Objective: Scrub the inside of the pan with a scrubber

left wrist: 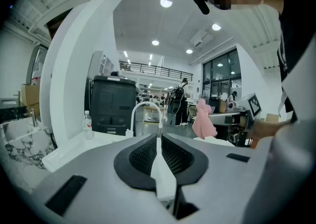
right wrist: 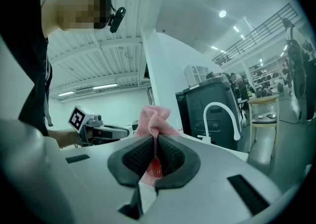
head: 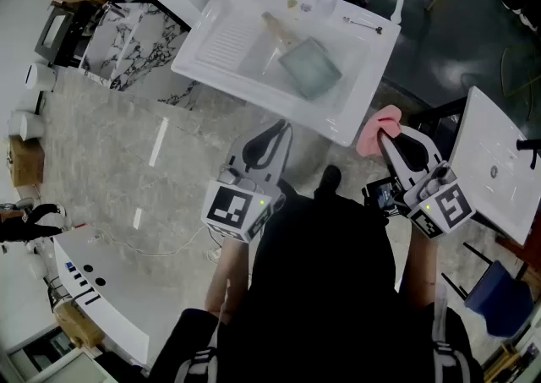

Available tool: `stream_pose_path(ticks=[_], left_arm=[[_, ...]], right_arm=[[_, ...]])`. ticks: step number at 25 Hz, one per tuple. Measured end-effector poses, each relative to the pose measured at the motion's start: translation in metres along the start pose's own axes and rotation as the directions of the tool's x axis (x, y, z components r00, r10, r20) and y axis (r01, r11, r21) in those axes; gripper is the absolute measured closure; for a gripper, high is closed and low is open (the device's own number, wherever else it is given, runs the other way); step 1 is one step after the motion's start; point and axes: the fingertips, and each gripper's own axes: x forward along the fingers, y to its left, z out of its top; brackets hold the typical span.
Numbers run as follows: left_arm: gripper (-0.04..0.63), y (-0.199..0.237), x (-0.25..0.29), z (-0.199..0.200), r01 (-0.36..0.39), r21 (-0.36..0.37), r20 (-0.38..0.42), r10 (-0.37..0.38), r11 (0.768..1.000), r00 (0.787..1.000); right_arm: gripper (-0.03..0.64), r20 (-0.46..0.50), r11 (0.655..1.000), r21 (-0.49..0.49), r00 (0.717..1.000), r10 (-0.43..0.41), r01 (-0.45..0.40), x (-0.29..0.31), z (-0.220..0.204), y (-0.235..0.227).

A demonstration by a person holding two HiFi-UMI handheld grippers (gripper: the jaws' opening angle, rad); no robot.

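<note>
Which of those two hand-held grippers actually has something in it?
The right hand-held gripper: its jaws pinch a pink mesh scrubber. The left hand-held gripper has its jaws shut together on nothing.

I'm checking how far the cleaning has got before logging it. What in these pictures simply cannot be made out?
The pan: head view only, too small to tell whether its inside is dirty; both gripper views look over the sink, not into it.
Small items on the sink's back ledge: too small to name, head view.
The scrubber: much of it pinched out of sight inside the right tool, right gripper view.
</note>
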Motion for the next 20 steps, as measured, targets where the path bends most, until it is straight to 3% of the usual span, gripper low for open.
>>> stream_pose_path(ticks=[7, 12, 16, 20], left_arm=[[0.540, -0.006, 0.006, -0.002, 0.008, 0.000, 0.038, -0.008, 1.000, 0.999], [0.540, -0.013, 0.007, -0.010, -0.013, -0.013, -0.007, 0.013, 1.000, 1.000], [0.540, -0.021, 0.010, -0.014, -0.027, -0.027, 0.017, 0.027, 0.999, 0.999], [0.540, -0.018, 0.006, -0.024, -0.042, -0.029, -0.011, 0.042, 0.999, 0.999]], right_arm=[[0.581, -0.014, 1.000, 0.005, 1.000, 0.006, -0.006, -0.001, -0.004, -0.007], [0.583, -0.006, 1.000, 0.021, 1.000, 0.006, -0.006, -0.008, -0.004, -0.012], [0.581, 0.024, 0.997, 0.082, 1.000, 0.011, -0.012, -0.010, -0.008, -0.022], [0.581, 0.018, 0.994, 0.100, 0.999, 0.032, -0.033, 0.000, -0.016, -0.023]])
